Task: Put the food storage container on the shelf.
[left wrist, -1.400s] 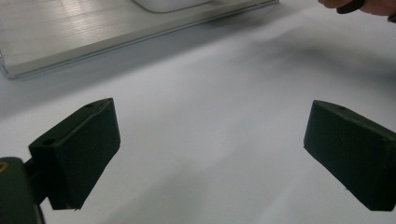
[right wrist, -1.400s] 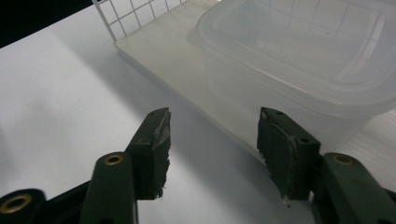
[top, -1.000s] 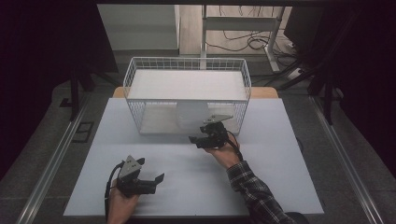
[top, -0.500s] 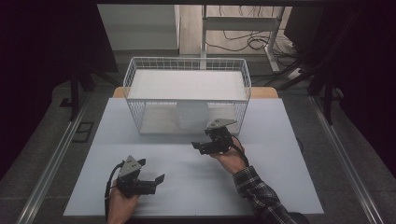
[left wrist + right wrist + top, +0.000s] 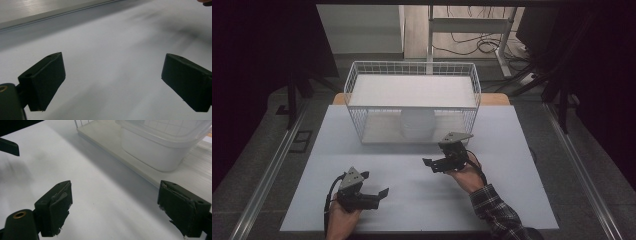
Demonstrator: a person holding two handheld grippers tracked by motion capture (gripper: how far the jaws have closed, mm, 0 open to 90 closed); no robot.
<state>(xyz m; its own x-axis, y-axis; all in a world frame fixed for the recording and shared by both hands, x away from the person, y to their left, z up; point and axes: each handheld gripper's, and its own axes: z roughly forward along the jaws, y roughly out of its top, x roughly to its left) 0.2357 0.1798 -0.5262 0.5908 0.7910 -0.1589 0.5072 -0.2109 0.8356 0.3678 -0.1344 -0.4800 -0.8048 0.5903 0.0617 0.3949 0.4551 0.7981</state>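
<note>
Sitting on a white table (image 5: pixel 512 200), two claws are held by a person's hands. The left claw (image 5: pixel 374 187) is low near the person's edge of the table, and its two black jaws are spread wide apart with nothing between them. In the left gripper view, just bare table lies between and past the jaws. The right claw (image 5: pixel 432 165) is farther out on the table, well apart from the left claw, and its jaws are also wide open and hold nothing. Just past the right claw stands a white wire basket (image 5: pixel 357 90) with a flat white board on top. Inside the basket sits a white tub (image 5: pixel 417 125). In the right gripper view the tub (image 5: pixel 152 152) is ahead of the jaws and a bit to the right, not touching them.
</note>
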